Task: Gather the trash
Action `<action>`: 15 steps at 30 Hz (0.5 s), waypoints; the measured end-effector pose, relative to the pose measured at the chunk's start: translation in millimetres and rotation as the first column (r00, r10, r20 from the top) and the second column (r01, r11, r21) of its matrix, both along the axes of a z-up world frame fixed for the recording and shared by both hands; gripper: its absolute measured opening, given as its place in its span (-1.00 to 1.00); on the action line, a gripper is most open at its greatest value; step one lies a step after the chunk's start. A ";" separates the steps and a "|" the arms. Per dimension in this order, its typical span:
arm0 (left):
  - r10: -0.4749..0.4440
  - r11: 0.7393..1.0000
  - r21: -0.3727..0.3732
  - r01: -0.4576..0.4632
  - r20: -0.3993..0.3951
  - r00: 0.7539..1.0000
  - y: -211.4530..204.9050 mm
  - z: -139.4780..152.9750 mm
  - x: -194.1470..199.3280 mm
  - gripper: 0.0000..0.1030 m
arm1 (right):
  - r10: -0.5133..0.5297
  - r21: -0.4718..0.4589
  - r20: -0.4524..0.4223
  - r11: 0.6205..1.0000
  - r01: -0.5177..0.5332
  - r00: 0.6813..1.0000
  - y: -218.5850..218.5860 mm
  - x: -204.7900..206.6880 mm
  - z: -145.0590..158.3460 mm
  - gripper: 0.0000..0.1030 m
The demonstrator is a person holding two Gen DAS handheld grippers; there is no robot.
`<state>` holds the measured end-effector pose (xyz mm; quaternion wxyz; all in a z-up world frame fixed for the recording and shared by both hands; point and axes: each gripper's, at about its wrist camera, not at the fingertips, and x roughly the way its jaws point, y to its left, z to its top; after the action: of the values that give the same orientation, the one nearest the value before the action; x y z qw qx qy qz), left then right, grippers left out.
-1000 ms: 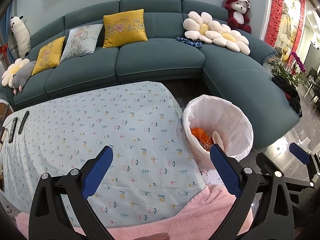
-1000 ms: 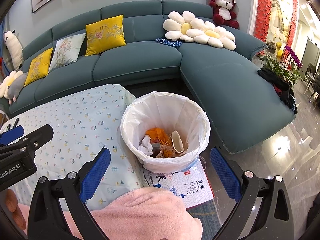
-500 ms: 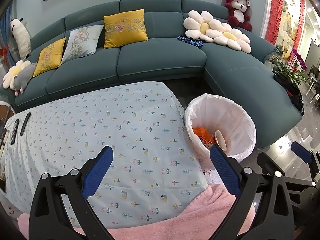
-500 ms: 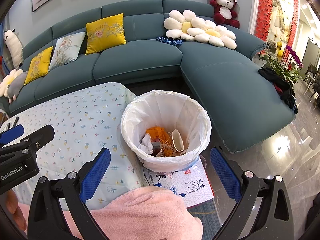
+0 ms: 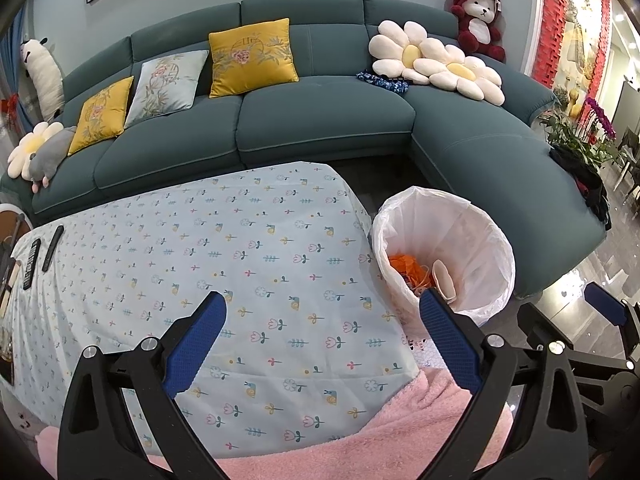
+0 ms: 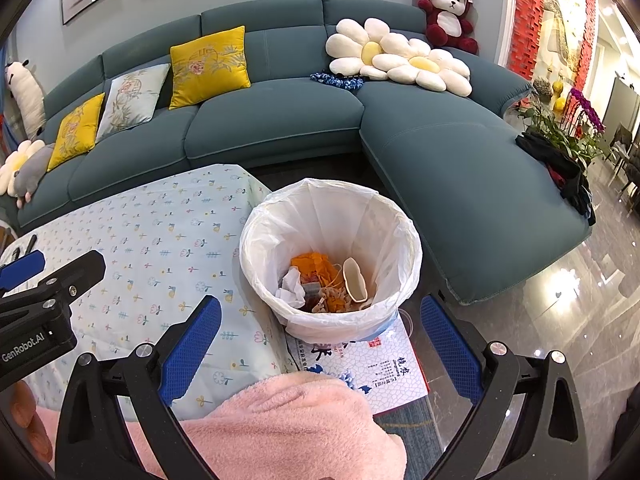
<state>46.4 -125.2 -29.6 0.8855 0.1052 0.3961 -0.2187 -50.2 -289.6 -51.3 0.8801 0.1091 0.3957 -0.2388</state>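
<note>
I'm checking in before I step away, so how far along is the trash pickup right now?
Done: the lined bin beside the table holds orange scraps, crumpled paper and a cup. In hand: nothing; the left gripper and right gripper both have their jaws open and empty. Left: no loose trash shows on the flowered tablecloth, only two remotes at its far edge.

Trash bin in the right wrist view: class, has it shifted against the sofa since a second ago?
No. The trash bin keeps its place before the sofa and beside the tablecloth; the open right gripper barely moved.
</note>
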 end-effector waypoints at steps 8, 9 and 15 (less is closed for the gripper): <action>-0.004 1.000 0.003 0.004 -0.002 1.000 -1.2 -0.9 -2.3 0.80 | -0.004 0.004 -0.004 1.000 0.004 1.000 -1.3 0.3 -1.3 0.87; -0.004 1.000 0.004 0.004 -0.003 1.000 -1.1 -1.4 -2.5 0.80 | -0.005 0.005 -0.004 1.000 0.005 1.000 -1.5 0.0 -1.6 0.87; -0.008 1.000 0.009 0.008 -0.002 1.000 -1.7 -2.6 -4.5 0.80 | -0.012 0.009 -0.007 1.000 0.012 1.000 -3.4 -0.3 -2.7 0.87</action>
<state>42.0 -126.9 -32.2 0.8838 0.1107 0.3976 -0.2205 -50.4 -293.0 -54.0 0.8767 0.1146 0.3992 -0.2426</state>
